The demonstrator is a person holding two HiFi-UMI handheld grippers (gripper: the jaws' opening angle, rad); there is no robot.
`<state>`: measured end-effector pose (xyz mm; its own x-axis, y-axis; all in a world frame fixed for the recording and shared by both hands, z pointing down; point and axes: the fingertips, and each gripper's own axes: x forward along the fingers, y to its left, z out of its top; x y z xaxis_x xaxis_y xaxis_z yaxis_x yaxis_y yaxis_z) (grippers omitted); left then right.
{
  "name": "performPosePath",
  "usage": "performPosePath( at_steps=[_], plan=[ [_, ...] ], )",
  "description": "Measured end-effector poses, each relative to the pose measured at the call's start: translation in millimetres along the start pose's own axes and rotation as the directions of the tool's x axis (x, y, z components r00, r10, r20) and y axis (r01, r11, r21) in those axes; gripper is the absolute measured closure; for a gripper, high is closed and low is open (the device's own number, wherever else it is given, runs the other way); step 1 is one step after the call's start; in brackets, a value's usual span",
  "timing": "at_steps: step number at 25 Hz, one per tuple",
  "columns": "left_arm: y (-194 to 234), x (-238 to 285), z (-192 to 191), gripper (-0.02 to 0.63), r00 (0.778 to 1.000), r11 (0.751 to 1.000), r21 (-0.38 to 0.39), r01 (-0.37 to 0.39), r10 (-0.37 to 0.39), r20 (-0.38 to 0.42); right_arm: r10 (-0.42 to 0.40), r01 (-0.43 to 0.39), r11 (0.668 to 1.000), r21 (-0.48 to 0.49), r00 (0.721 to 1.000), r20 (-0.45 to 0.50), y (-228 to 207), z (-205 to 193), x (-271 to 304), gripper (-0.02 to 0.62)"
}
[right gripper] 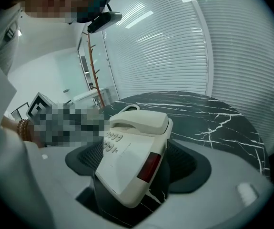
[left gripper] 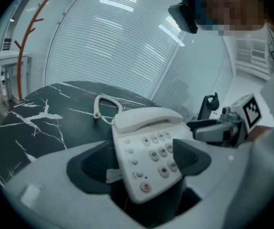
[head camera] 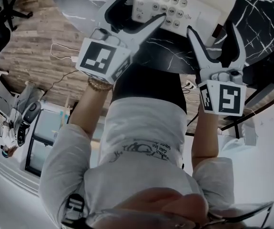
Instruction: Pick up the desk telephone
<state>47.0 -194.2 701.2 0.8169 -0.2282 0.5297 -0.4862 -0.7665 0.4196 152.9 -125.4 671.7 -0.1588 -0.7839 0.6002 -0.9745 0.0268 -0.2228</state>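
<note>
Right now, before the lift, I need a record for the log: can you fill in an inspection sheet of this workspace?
Surface: black marble table.
Job's things: phone on the table, handset on its cradle.
Clutter: nothing seen.
Grippers: left gripper open, jaws astride the phone's keypad corner; right gripper open, astride the other near corner; no pad visibly pressing.
Cables: white cord looped behind the phone; a cable on the floor.
Surroundings: blinds, wood floor, coat stand.
</note>
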Motion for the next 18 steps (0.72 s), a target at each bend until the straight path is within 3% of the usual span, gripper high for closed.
performPosePath(
  at_steps=[4, 10, 18],
  plan=[
    [6, 9, -10, 0.163, 0.999, 1.000, -0.008, -0.002, 0.002, -0.046, 0.007, -0.007, 1.000, 0.023, 1.000, -0.012, -3, -9, 10, 0.160],
    [3, 18, -17, 0.158, 0.992, 1.000, 0.016, 0.012, -0.010, -0.123, 0.020, -0.019, 0.999, 0.046, 1.000, -0.023, -6, -17, 19, 0.149],
    [-2, 21, -16, 0.175, 0.989, 0.999, 0.023, 0.049, -0.045, -0.139, 0.052, -0.050, 0.996, 0.075, 0.998, -0.028, -4, -24, 27, 0.164]
  ],
)
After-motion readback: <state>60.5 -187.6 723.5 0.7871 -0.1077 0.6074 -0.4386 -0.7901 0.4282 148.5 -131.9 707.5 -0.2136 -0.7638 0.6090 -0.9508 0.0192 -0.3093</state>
